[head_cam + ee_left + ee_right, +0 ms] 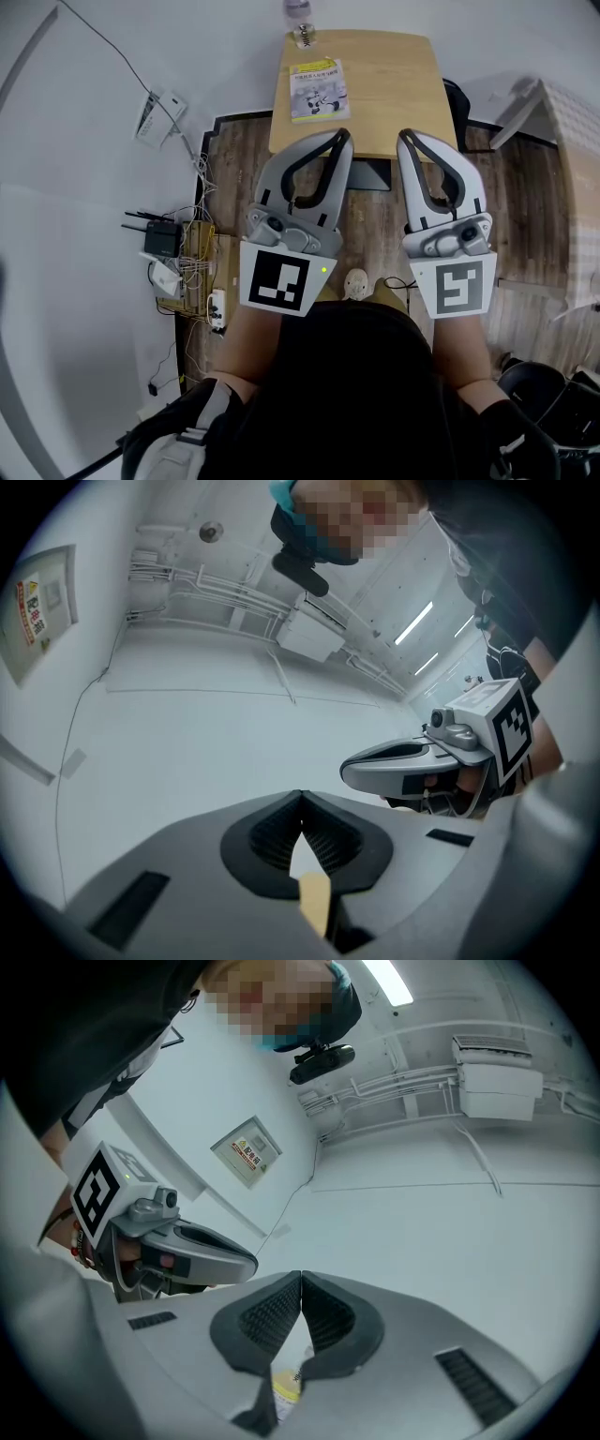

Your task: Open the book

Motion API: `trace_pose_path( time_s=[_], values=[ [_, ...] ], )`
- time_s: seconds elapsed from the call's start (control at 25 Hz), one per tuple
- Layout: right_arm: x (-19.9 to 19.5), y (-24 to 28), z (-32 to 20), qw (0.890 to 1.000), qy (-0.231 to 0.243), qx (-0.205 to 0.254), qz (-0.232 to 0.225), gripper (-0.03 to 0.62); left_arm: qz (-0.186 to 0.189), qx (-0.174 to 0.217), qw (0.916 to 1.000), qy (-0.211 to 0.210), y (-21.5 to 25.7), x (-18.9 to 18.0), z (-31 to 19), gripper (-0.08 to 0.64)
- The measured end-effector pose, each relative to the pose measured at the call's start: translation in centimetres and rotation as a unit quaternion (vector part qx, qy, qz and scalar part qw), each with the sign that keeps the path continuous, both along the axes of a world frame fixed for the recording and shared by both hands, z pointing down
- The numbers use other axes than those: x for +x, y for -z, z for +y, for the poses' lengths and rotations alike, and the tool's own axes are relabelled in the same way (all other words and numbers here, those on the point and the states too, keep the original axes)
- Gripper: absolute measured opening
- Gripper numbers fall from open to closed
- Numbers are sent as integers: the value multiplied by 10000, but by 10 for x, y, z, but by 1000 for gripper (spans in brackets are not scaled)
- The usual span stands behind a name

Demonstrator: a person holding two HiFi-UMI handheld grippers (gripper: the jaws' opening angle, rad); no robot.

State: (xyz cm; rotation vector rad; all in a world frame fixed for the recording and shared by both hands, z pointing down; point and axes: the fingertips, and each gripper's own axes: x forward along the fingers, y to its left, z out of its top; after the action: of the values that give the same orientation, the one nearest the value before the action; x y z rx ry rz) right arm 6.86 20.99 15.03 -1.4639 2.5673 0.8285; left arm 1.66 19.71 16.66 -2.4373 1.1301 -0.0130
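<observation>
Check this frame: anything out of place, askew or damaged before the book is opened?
Nothing stands out. The book lies closed and flat near the left edge of the table, with a bottle beyond it. The left gripper and right gripper are shut and empty. Only the floor cables look untidy.

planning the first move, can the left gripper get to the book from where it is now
Probably yes. The book lies closed on the left part of the table, with only bare wood between it and the left gripper; the bottle stands beyond its far edge. The gripper's jaws are together and empty.
</observation>
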Motion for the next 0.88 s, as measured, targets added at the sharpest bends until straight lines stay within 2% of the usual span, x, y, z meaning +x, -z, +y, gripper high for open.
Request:
trace_pose_path(
  time_s=[0.88],
  values=[
    [-7, 7, 21, 9996, 197, 194, 64, 31, -70, 137, 9999, 11, 11, 7, 17, 6]
  ],
)
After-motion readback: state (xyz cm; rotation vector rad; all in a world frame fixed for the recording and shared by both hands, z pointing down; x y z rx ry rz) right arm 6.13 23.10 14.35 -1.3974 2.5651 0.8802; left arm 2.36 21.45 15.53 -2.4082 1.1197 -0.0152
